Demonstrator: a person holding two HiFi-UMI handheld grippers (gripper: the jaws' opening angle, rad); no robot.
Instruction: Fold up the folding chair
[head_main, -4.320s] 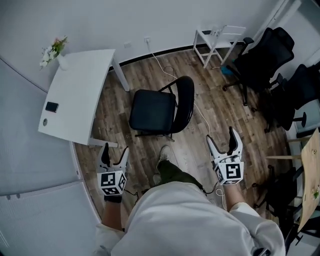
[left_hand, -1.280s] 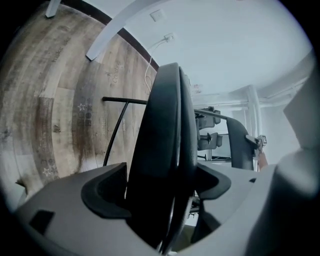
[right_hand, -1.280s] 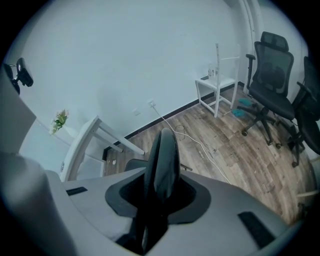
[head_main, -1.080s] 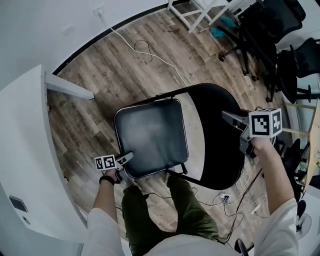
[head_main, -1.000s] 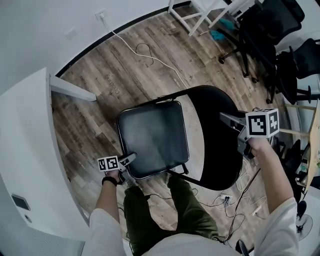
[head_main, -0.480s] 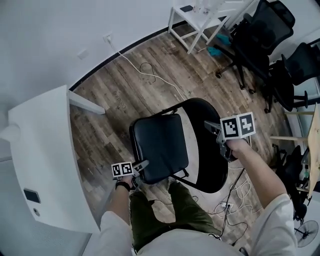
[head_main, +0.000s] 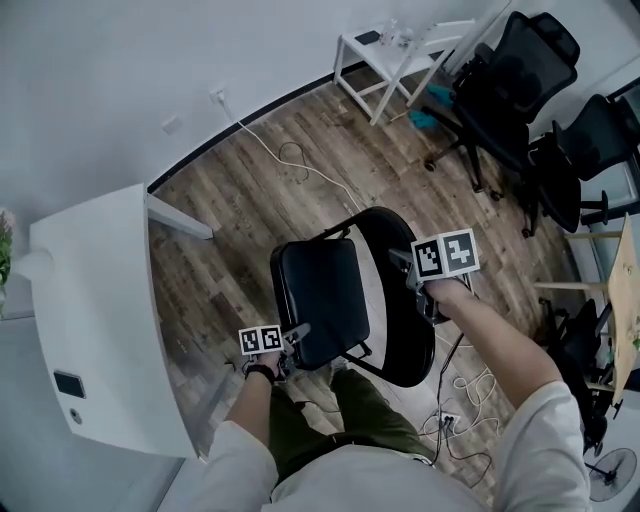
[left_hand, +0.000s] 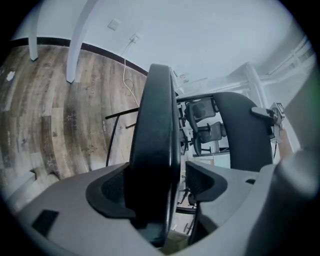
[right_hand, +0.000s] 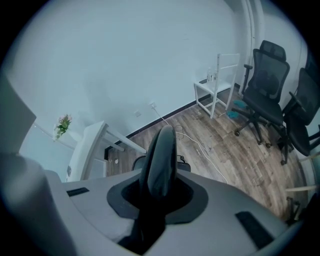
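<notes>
At nine o'clock in the head view, a white table (head_main: 100, 300). At seven o'clock of centre, the left gripper (head_main: 297, 332): wide open, astride the front edge of the seat (head_main: 318, 295), having just closed a little around it. Shows one pad against the cushion and a gap beside the other in the left gripper view, so reads as hooking the edge rather than pinching it.

Dead centre on the wood floor (head_main: 240, 200), the black folding chair (head_main: 350, 310), not yet flat. Seat tipped up toward the back (head_main: 398, 320), so judged mid-fold, on the seat-raising step.

At two o'clock of the chair, the right gripper (head_main: 405, 262): nearly closed, clamped on the top edge of the back, steadying it.

Farther right, at one to two o'clock, a small white stand (head_main: 395, 45) and office chairs (head_main: 510, 90), well apart from the work.

Next: swing the seat edge on toward the back until the two lie flat together, hold the back firm meanwhile, and mind the seat slipping from the loose left hold.
</notes>
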